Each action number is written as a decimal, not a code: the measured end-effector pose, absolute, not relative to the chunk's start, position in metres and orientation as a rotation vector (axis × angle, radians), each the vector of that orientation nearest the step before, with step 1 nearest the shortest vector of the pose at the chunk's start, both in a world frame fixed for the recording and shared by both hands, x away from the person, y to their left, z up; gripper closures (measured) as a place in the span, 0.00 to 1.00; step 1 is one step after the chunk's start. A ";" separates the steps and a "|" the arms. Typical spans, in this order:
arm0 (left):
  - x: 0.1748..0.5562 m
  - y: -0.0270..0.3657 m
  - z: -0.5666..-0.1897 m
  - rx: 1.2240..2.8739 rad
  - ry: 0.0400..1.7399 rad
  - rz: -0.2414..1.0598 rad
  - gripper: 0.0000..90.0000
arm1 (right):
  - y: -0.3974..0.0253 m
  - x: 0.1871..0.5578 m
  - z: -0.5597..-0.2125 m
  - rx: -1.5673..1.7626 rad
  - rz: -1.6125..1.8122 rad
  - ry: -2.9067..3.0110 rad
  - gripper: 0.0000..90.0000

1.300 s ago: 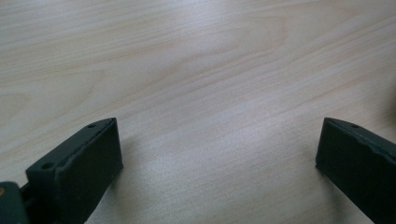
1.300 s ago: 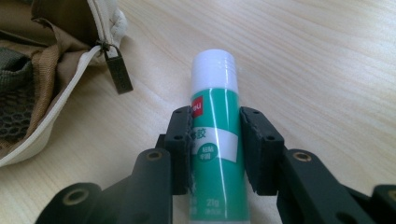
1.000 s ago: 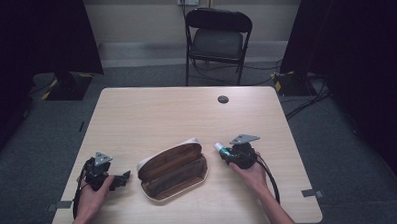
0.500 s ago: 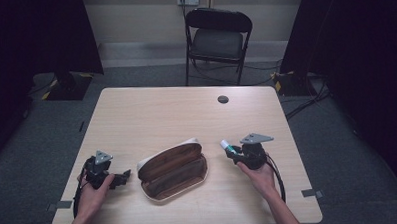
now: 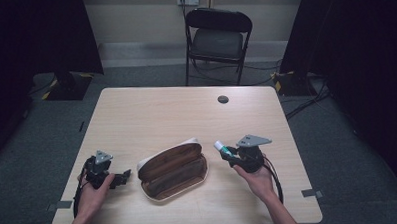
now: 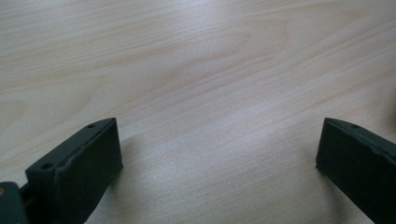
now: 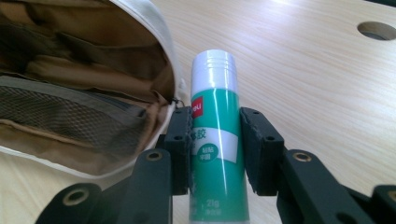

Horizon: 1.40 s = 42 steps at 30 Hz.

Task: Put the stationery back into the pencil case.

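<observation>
A pale wooden table [image 5: 156,113] with rounded corners carries everything; near its far edge sits a round dark cable hole [image 5: 223,99], which also shows at the top right of the right gripper view. Beyond the table stands a black folding chair [image 5: 218,39] against the wall.

On the near half of the table lies an open cream fabric pencil case with a brown lining [image 5: 172,169], its lid flap folded back. In the right gripper view its inside shows a mesh pocket and brown fabric compartments [image 7: 70,88], and its cream rim passes just beside the gripper's left jaw.

The right gripper [image 5: 227,152], held in the person's right hand [image 5: 259,177], sits just to the right of the case, its jaws pointing towards it. They are clamped on a green and white glue stick with a white cap [image 7: 213,135], gripping it at mid-body on both sides, cap end forward. Its label bears a small red logo patch near the cap with white lettering too small to read surely, a white band with Chinese characters, a green oval with more characters, and "21g" printed lower down.

The left gripper [image 5: 122,175], in the person's left hand [image 5: 92,193], rests near the table's front left, just beside the case. Its jaws stand wide apart with bare wood between them [image 6: 215,140], gripping nothing.
</observation>
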<state>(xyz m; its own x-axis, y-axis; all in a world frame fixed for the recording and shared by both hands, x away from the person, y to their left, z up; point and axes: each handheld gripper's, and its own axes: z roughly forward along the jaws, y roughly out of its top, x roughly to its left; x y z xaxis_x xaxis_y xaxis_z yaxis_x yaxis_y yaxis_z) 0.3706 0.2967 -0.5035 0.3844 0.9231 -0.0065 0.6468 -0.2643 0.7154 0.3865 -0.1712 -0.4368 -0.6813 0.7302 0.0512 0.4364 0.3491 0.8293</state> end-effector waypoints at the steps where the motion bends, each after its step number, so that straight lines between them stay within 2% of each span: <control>1: 0.370 0.296 -0.504 2.007 1.347 0.558 0.00 | -0.169 0.386 -0.435 1.023 1.260 2.293 0.74; 17: 0.371 0.297 -0.503 2.010 1.344 0.558 0.00 | -0.126 0.359 -0.418 0.814 1.324 2.401 0.74; 30: 0.370 0.296 -0.504 2.005 1.345 0.563 0.00 | -0.085 0.356 -0.430 0.710 1.313 2.506 0.73; 42: 0.370 0.296 -0.504 2.007 1.343 0.563 0.00 | -0.028 0.363 -0.442 0.584 1.263 2.622 0.74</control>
